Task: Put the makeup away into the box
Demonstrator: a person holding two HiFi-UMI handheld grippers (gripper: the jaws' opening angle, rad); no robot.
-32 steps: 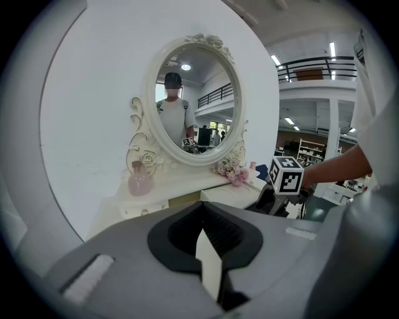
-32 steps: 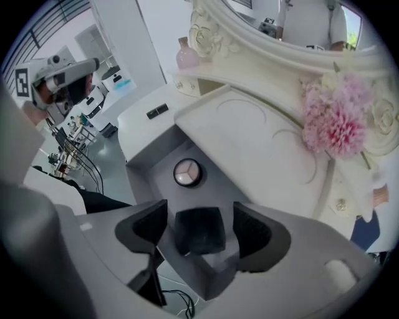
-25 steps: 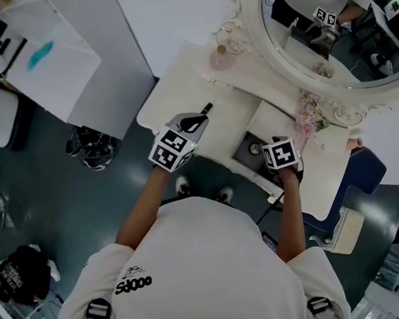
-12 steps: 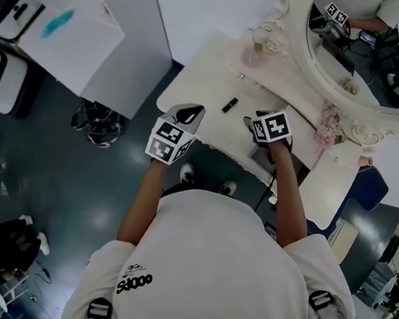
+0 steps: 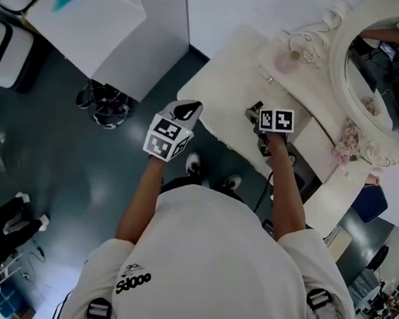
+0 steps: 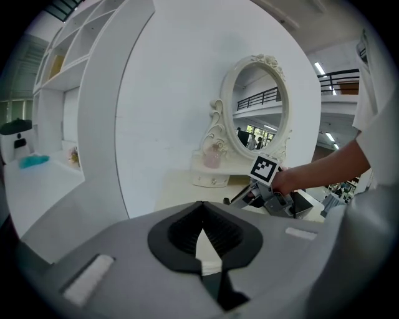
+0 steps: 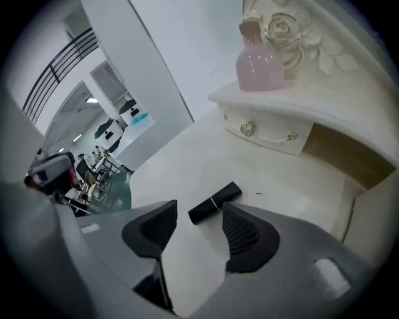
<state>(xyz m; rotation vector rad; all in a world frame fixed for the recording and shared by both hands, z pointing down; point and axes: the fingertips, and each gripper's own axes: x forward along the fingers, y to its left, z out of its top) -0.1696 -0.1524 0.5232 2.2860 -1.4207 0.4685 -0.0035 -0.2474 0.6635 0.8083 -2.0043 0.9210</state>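
Lowering opening right claw [image 7: 199, 210], empty, astride black lipstick [image 7: 215, 202] at frame centre, pinching across its width; left claw [image 6: 201, 218] closed, empty.

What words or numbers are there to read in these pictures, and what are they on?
"S…000": black print on the person's white shirt; the middle letters are too blurred to be sure.
Marker cubes: black-and-white patterns only, no words.
Black lipstick tube: no label that can be read.
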